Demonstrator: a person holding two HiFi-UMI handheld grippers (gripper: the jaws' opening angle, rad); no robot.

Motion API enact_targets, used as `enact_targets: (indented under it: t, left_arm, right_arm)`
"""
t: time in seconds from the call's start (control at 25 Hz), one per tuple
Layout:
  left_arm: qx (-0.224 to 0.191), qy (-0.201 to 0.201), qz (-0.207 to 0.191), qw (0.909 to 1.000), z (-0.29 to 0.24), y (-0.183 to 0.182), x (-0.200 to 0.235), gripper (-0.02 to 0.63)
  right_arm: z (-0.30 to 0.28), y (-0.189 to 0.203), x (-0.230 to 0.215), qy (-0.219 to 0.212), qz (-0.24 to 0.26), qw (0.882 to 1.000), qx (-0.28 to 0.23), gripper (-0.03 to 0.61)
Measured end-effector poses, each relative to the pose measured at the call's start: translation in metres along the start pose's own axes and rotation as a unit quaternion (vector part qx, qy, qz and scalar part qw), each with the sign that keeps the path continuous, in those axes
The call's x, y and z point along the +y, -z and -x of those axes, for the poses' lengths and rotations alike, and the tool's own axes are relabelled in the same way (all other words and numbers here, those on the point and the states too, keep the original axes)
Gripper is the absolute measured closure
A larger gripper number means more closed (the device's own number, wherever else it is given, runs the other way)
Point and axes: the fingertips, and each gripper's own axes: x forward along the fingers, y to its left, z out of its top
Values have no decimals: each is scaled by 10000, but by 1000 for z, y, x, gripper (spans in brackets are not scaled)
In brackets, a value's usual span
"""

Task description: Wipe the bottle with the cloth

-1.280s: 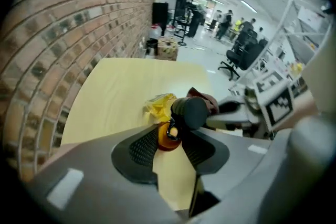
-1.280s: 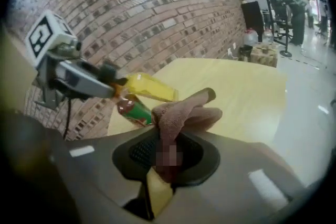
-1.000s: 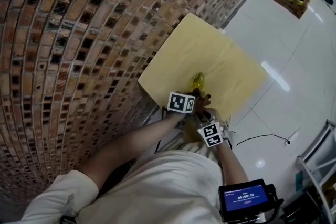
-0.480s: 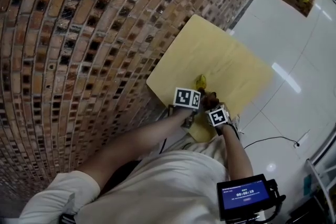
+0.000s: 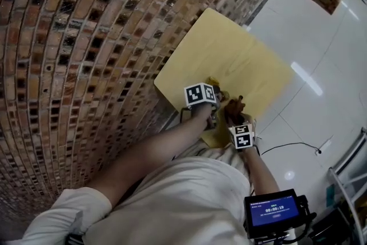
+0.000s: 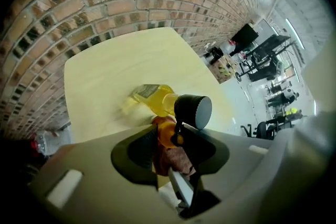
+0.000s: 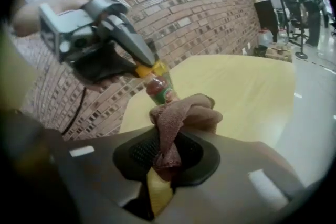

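Left gripper (image 6: pixel 169 143) is clamping a small bottle (image 7: pixel 160 87) by its top, with a jaw pressing on either side. It is holding the bottle in the air over the surface (image 7: pixel 252 92), near the edge closest to the person. Right gripper (image 7: pixel 165 155) is pinching a brown cloth (image 7: pixel 181 113). Its jaws are closed on the lower folds, and the bunched upper part is bulging out ahead of them.

Only the right gripper view is giving a side-on look. There the bottle is hanging tilted from the left gripper, yellow-orange at the top and red with a label below. The cloth is sitting right at the bottle's lower end, though whether the two are touching is hard to tell.

The left gripper view is looking down along the bottle, so it is showing just an orange blob between the jaws with the cloth beneath. That view is also showing a yellow bottle (image 6: pixel 151 98) with a dark cap, lying on its side on the surface beyond the jaws. The right gripper view is not showing this one at all.

In the head view the marker cubes (image 5: pixel 200 94) and the forearms are covering both pairs of jaws and the held bottle. Only a brown scrap of cloth and a yellow speck are showing there. The same view is showing the surface standing against a brick wall (image 5: pixel 86 54).
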Motion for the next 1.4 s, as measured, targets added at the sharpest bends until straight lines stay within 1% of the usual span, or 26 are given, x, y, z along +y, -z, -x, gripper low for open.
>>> enact_targets:
  t: [0.08, 0.12, 0.2, 0.28, 0.32, 0.44, 0.52, 0.6, 0.68, 0.76, 0.8, 0.84, 0.88, 0.92, 0.96, 1.0, 1.04, 1.08, 1.12, 1.16, 1.2, 1.28, 1.4]
  left_arm:
    - [69, 9, 298, 9995, -1, 0, 0, 453]
    - [100, 25, 424, 9990, -2, 1, 0, 453]
    - [154, 59, 622, 9979, -3, 1, 0, 453]
    - [203, 81, 735, 9971, -3, 2, 1, 453]
    - [224, 85, 758, 9968, -4, 2, 1, 454]
    - [224, 82, 826, 9963, -2, 2, -1, 456]
    - [253, 82, 950, 9951, -2, 2, -1, 457]
    - [278, 155, 1103, 9934, -3, 4, -4, 456]
    - [255, 300, 1306, 9906, -3, 6, -8, 456]
    - [218, 435, 1621, 9856, -3, 5, -10, 456]
    - [203, 481, 1825, 9818, -3, 4, -10, 457]
    - [193, 506, 2023, 9778, -3, 2, -10, 457]
    - [190, 510, 2183, 9744, -3, 1, -9, 457]
    - [194, 498, 2291, 9719, -3, 0, -8, 457]
    - [205, 484, 2355, 9704, -3, 0, -8, 457]
    - [217, 473, 2393, 9696, -4, -1, -8, 457]
    - [223, 462, 2420, 9689, -4, -2, -8, 456]
    - [224, 444, 2444, 9684, -4, -3, -8, 457]
    - [231, 419, 2476, 9677, -4, -4, -7, 457]
    - [251, 396, 2530, 9663, -4, -4, -7, 457]
    - [281, 384, 2608, 9642, -4, -4, -7, 457]
    - [332, 389, 2762, 9598, -6, -6, -7, 457]
    - [329, 387, 2864, 9568, -6, -6, -8, 458]
  right_arm:
    - [3, -6, 28, -462, 433, 9976, -284, 514]
    - [1, -11, 41, -628, 671, 9949, -408, 514]
    - [-9, -20, 59, -818, 1039, 9892, -634, 514]
    - [-23, -31, 66, -842, 1115, 9870, -792, 514]
    - [-29, -36, 65, -806, 1018, 9881, -830, 514]
    - [-41, -46, 55, -729, 395, 9937, -754, 515]
    - [-50, -36, 45, -578, 8, 9971, -493, 516]
    - [-61, -17, 24, -286, -609, 9976, -158, 515]
    - [-68, -1, 0, 48, -1253, 9920, 111, 515]
    - [-70, 3, -18, 350, -1773, 9833, 211, 515]
    - [-69, 1, -23, 463, -1976, 9790, 212, 515]
    - [-67, 0, -23, 536, -2041, 9773, 207, 515]
    - [-63, -2, -19, 570, -1871, 9805, 195, 515]
    - [-57, -4, -11, 570, -1444, 9877, 159, 517]
    - [-51, -7, -1, 539, -847, 9949, 92, 515]
    - [-46, -11, 11, 475, -210, 9987, -4, 515]
    - [-42, -14, 24, 376, 360, 9986, -118, 515]
    - [-40, -17, 36, 259, 801, 9962, -239, 515]
    - [-39, -20, 45, 159, 1089, 9933, -359, 515]
    - [-39, -24, 50, 104, 1224, 9913, -468, 515]
    - [-40, -28, 52, 101, 1228, 9908, -559, 515]
    - [-45, -38, 47, 217, 1036, 9919, -696, 515]
    - [-55, -50, 39, 532, 563, 9935, -837, 515]
